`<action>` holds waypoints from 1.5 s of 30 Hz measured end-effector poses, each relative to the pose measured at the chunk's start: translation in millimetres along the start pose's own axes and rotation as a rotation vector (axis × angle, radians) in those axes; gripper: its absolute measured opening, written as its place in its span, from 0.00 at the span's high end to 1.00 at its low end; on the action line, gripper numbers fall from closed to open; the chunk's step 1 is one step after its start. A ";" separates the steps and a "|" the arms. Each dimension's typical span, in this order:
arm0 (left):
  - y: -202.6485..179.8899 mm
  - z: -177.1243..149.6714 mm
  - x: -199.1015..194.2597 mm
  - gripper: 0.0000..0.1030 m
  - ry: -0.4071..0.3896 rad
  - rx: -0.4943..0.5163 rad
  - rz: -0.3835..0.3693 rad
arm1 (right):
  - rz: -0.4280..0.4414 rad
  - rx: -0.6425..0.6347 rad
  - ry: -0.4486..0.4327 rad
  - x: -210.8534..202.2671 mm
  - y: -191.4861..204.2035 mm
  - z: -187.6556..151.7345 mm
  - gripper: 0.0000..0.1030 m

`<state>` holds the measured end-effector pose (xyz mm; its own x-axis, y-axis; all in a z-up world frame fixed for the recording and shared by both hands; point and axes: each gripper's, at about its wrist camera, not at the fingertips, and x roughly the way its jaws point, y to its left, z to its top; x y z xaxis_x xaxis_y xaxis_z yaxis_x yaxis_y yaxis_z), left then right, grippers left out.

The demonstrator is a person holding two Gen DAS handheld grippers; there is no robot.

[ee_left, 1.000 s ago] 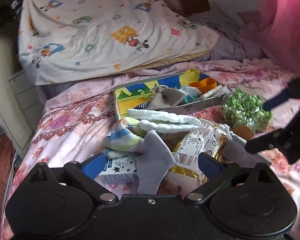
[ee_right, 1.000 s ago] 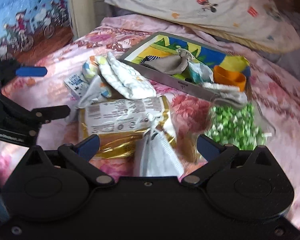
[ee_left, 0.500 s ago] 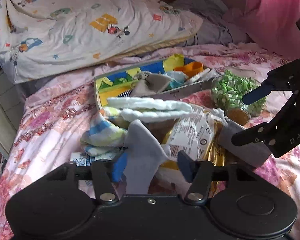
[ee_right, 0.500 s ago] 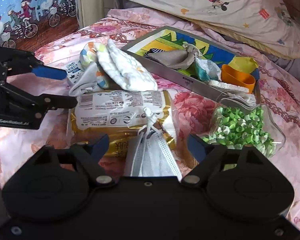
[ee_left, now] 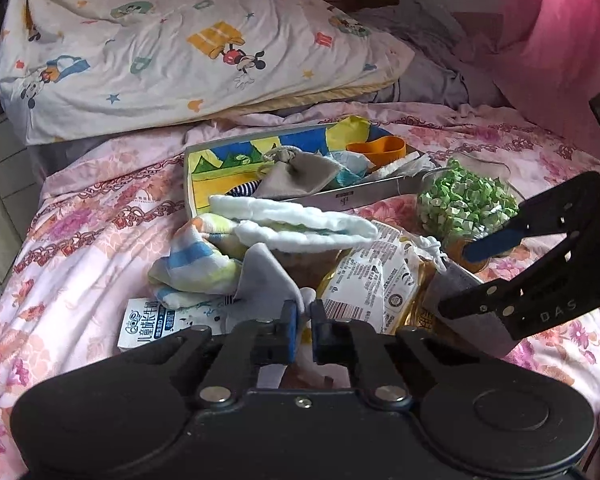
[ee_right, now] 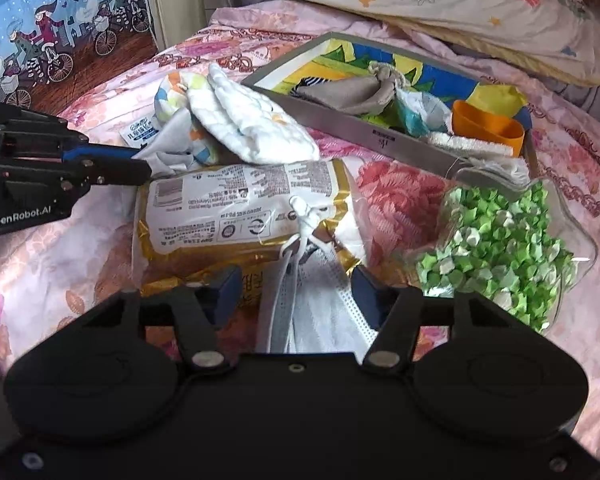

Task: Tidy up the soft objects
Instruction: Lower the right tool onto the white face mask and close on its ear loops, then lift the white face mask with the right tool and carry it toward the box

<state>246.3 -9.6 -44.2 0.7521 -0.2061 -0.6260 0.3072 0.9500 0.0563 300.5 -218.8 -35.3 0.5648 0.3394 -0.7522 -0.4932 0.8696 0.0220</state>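
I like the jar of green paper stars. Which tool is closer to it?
The right tool. The jar of green stars sits just beside its right finger, past the face mask between its fingers. The left tool pinches the grey cloth across the pile.
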 end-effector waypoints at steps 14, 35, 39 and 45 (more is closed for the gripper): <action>-0.5 2.5 -6.1 0.98 -0.029 -0.038 -0.016 | -0.014 -0.024 0.027 10.7 8.7 -5.8 0.92; -26.7 13.6 -45.6 0.98 -0.203 0.003 -0.074 | 0.045 0.047 -0.274 -44.8 -5.4 10.1 0.96; -29.5 19.5 -57.5 0.98 -0.235 0.001 -0.082 | 0.046 0.067 -0.368 -58.4 -14.2 12.1 0.96; -29.0 41.4 -69.6 0.98 -0.247 -0.067 -0.125 | 0.049 0.137 -0.470 -72.1 -39.1 15.7 0.96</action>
<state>209.2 -32.6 29.9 0.8327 -0.3656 -0.4159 0.3732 0.9254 -0.0663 289.4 -271.6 28.4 0.7961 0.4787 -0.3703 -0.4528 0.8771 0.1602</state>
